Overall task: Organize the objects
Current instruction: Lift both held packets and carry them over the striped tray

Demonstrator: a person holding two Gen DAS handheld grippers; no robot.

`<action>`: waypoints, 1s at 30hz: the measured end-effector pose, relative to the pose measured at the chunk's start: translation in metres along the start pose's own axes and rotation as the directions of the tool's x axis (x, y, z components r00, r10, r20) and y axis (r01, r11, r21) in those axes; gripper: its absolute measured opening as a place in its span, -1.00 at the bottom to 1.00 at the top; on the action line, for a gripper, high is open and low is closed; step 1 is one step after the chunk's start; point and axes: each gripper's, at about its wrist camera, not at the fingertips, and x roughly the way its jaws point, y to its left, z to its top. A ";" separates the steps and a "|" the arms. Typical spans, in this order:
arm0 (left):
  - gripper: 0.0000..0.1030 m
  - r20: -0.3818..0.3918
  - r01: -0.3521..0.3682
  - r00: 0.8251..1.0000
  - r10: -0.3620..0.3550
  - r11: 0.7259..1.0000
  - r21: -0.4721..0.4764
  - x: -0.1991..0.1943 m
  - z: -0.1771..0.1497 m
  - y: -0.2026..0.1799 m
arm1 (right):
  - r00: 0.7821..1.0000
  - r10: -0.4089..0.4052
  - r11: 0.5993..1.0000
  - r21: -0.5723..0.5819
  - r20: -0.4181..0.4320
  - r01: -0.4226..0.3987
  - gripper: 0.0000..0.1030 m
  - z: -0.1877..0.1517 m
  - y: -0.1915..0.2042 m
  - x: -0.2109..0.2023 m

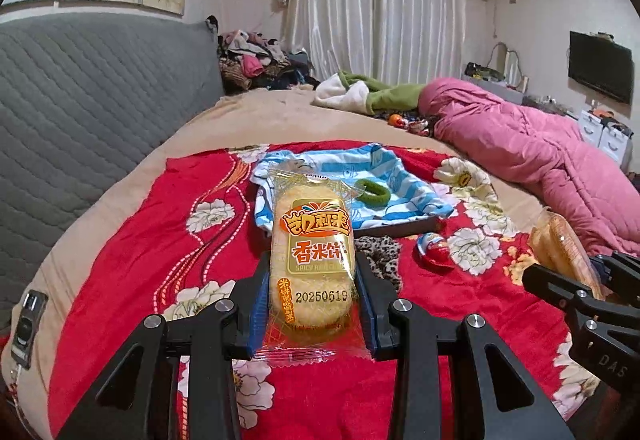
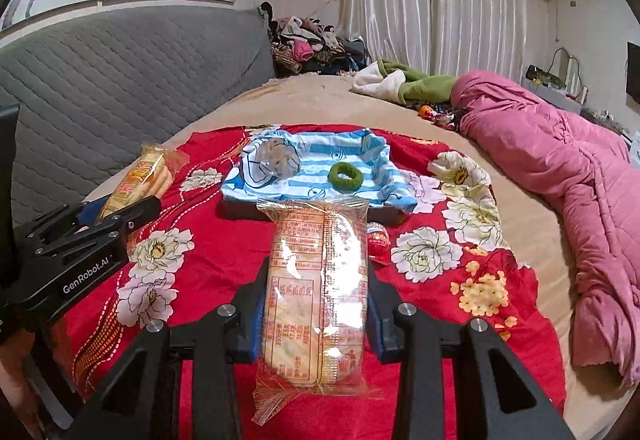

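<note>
My left gripper is shut on a yellow rice-cracker packet, label side up, held above the red floral blanket. My right gripper is shut on a second rice-cracker packet, printed back side up. Each gripper shows at the edge of the other's view: the right gripper with its packet, and the left gripper with its packet. Beyond both lies a dark tray lined with blue striped cloth. It holds a green hair tie and a crumpled clear wrapper.
A red egg-shaped sweet lies on the blanket by the tray's near right corner, and a leopard-print item by its front edge. A pink duvet fills the bed's right side. The grey quilted headboard stands at left, with piled clothes behind.
</note>
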 end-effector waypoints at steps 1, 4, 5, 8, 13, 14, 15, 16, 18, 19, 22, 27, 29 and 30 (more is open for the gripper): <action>-0.25 0.002 0.000 1.000 0.000 1.000 0.003 0.000 0.001 -0.001 | 1.000 0.000 1.000 -0.001 0.003 0.000 -0.24 0.001 0.000 -0.001; -0.25 0.011 0.006 1.000 -0.006 1.000 0.006 -0.003 0.004 -0.004 | 1.000 0.000 1.000 -0.006 0.013 0.000 -0.24 0.005 0.001 -0.004; -0.25 0.013 0.008 1.000 -0.008 1.000 0.007 -0.004 0.005 -0.005 | 1.000 -0.001 1.000 -0.008 0.014 0.001 -0.24 0.006 0.001 -0.003; -0.25 0.023 0.015 1.000 -0.015 1.000 0.004 -0.006 0.008 -0.007 | 1.000 -0.001 1.000 -0.014 0.025 0.001 -0.24 0.012 0.001 -0.004; -0.25 0.036 0.009 0.999 -0.009 1.000 -0.002 -0.005 0.013 -0.011 | 0.999 0.005 1.000 -0.021 0.046 -0.004 -0.24 0.024 0.001 -0.003; -0.25 0.038 0.004 0.999 -0.004 1.000 -0.006 -0.005 0.014 -0.012 | 0.999 0.006 1.000 -0.023 0.050 -0.005 -0.24 0.026 0.000 -0.002; -0.25 0.039 0.007 0.999 -0.006 1.000 -0.007 -0.004 0.015 -0.013 | 0.999 0.005 1.000 -0.025 0.053 -0.003 -0.24 0.028 0.000 -0.001; -0.25 0.040 0.009 0.999 -0.008 1.000 -0.006 -0.004 0.016 -0.013 | 0.998 0.003 1.000 -0.030 0.055 -0.001 -0.24 0.029 0.000 0.000; -0.25 0.040 0.005 0.999 -0.005 1.000 -0.005 0.000 0.019 -0.015 | 0.998 0.002 0.999 -0.033 0.058 0.000 -0.24 0.032 -0.001 0.003; -0.25 0.041 0.004 0.999 -0.004 1.000 -0.006 0.002 0.021 -0.015 | 0.998 0.003 1.000 -0.030 0.057 -0.001 -0.24 0.035 -0.002 0.006; -0.25 0.041 0.002 0.999 -0.001 1.000 -0.011 0.008 0.026 -0.014 | 0.998 0.005 1.000 -0.025 0.060 -0.003 -0.24 0.041 -0.005 0.011; -0.25 0.046 -0.003 0.999 0.004 1.000 -0.012 0.018 0.037 -0.014 | 0.998 0.008 1.000 -0.027 0.069 -0.006 -0.24 0.054 -0.007 0.020; -0.25 0.049 -0.005 0.999 0.006 1.000 -0.014 0.021 0.041 -0.014 | 0.997 0.009 1.000 -0.027 0.072 -0.008 -0.24 0.059 -0.008 0.023; -0.25 0.047 -0.006 0.999 0.006 1.000 -0.011 0.024 0.043 -0.015 | 0.997 0.010 1.000 -0.024 0.076 -0.008 -0.24 0.062 -0.008 0.024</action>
